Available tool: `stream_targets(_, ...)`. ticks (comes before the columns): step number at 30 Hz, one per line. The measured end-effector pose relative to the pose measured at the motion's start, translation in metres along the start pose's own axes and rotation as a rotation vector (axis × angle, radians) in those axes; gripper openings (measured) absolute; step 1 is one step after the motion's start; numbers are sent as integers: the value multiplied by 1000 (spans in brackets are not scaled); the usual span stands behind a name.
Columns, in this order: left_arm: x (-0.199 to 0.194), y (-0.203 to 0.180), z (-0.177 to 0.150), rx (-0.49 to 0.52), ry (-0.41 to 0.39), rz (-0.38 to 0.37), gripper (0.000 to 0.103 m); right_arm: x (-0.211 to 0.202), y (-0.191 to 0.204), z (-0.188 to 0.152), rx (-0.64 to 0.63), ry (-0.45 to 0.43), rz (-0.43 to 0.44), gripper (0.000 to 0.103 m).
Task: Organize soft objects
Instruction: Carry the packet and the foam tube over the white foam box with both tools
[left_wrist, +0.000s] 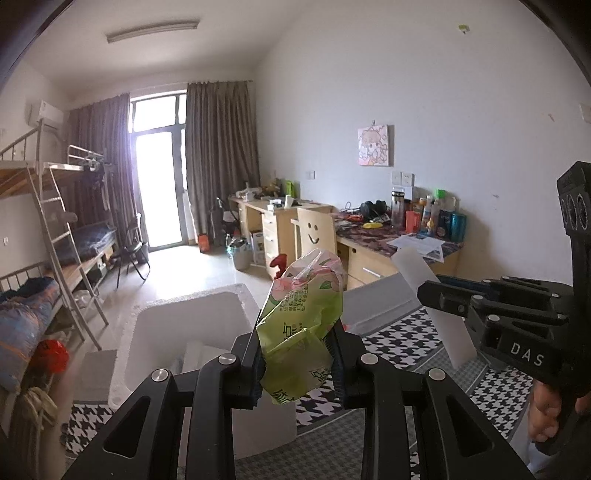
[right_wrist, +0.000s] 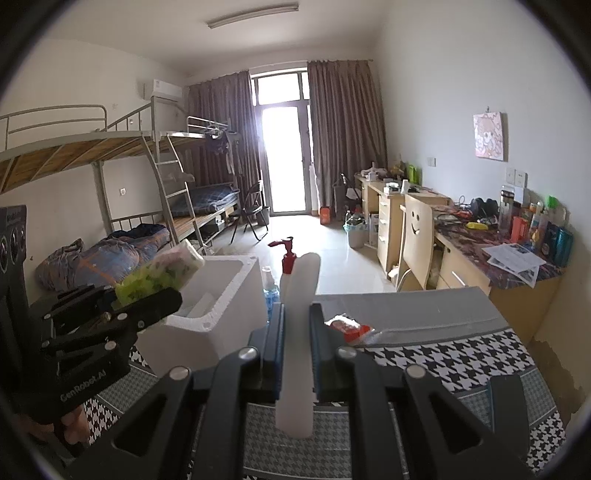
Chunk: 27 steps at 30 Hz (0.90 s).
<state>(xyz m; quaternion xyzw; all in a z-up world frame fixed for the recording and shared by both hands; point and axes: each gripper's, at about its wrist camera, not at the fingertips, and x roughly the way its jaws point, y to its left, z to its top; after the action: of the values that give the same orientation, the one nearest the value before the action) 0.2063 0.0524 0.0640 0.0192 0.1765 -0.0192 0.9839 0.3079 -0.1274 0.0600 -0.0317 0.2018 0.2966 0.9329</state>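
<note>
My left gripper (left_wrist: 297, 347) is shut on a green and pink tissue pack (left_wrist: 301, 317), held up in the air above the table. In the right wrist view the same gripper (right_wrist: 147, 291) hangs at the left, just beside the white foam box (right_wrist: 207, 295), with the pack (right_wrist: 162, 275) sticking out over the box's near rim. My right gripper (right_wrist: 297, 332) is shut on a long white foam strip (right_wrist: 299, 332) that stands upright between its pads. In the left wrist view that strip (left_wrist: 432, 295) slants up at the right, clamped by the right gripper (left_wrist: 439, 295).
The foam box (left_wrist: 188, 332) holds a white foam block. A red wrapped packet (right_wrist: 347, 326), a red pump bottle (right_wrist: 287, 254) and a clear bottle (right_wrist: 269, 286) stand on the houndstooth-covered table (right_wrist: 443, 358). Bunk beds lie at the left, desks and a chair at the right.
</note>
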Motion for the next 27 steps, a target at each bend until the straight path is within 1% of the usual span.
stream_targets(9,3,5,7,1,-9,19,30,6,6,9,-33,-2,13,16)
stream_targets(20,8,14,18,7,-20,70,30,12,13,21,-55,-7,49,16)
stream_targets(27,12,23,22,-11,-29,103,30,20,18,27,-71,-2,69,16)
